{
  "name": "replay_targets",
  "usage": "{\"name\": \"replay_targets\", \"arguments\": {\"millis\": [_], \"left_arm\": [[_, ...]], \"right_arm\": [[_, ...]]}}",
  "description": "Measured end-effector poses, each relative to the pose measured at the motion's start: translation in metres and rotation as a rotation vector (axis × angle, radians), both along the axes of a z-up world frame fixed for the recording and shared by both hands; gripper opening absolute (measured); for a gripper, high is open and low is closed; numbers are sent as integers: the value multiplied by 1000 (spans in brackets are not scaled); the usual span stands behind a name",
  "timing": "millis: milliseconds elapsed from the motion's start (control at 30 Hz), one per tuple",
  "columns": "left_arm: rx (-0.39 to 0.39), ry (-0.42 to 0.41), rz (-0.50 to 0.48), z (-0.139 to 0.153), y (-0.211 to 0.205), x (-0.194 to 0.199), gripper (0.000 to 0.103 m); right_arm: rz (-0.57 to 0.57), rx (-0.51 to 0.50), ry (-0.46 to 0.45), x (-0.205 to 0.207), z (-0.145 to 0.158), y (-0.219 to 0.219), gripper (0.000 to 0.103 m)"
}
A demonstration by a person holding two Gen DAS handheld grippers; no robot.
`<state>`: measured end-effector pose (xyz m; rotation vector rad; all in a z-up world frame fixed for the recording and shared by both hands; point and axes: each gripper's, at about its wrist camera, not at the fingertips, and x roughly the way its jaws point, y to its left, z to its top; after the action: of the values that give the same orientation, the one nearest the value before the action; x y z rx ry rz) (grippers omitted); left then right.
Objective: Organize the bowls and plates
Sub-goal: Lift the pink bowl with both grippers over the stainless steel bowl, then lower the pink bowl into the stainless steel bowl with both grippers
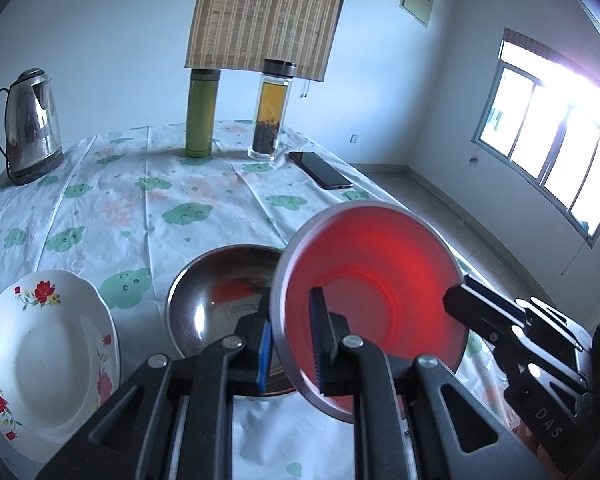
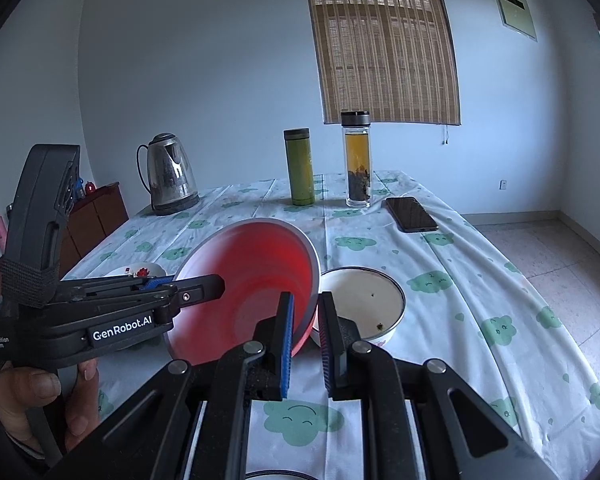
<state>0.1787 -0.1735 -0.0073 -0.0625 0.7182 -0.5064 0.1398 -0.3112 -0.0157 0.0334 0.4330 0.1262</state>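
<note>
A red bowl (image 1: pixel 372 272) with a grey rim hangs tilted above the table, held on both sides. My left gripper (image 1: pixel 294 312) is shut on its left rim, and my right gripper (image 1: pixel 452 300) pinches the opposite rim. In the right wrist view the right gripper (image 2: pixel 306 300) clamps the red bowl (image 2: pixel 252 280) at its right edge, while the left gripper (image 2: pixel 216 282), held in a hand, grips the other side. Below the bowl sits a steel bowl (image 1: pixel 220 292). A white floral plate (image 1: pixel 48 352) lies to its left. A white bowl with a dark rim (image 2: pixel 364 300) stands on the right.
At the back of the cloud-print tablecloth (image 1: pixel 160 208) stand a steel kettle (image 1: pixel 32 120), a green flask (image 1: pixel 202 112) and a glass tea bottle (image 1: pixel 270 112). A black phone (image 1: pixel 320 170) lies near the right table edge. Another dish's rim (image 2: pixel 276 474) shows at the bottom.
</note>
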Motion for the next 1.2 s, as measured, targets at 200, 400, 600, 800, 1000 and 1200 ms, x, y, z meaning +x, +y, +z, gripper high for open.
{"name": "replay_targets", "arguments": {"millis": [200, 400, 600, 800, 1000, 1200], "left_arm": [[-15, 5, 32, 0, 11, 8, 14], [-7, -5, 62, 1, 18, 12, 14], [-12, 2, 86, 0, 26, 21, 14], [-10, 24, 107, -5, 33, 30, 14], [1, 46, 113, -11, 33, 36, 14], [3, 48, 114, -12, 33, 36, 14]], "right_arm": [[24, -15, -4, 6, 4, 11, 14], [41, -26, -3, 13, 6, 19, 14], [57, -40, -6, 20, 9, 28, 14], [71, -54, 0, 31, 10, 38, 14], [72, -53, 32, 46, 4, 38, 14], [68, -50, 72, 56, -5, 35, 14]]}}
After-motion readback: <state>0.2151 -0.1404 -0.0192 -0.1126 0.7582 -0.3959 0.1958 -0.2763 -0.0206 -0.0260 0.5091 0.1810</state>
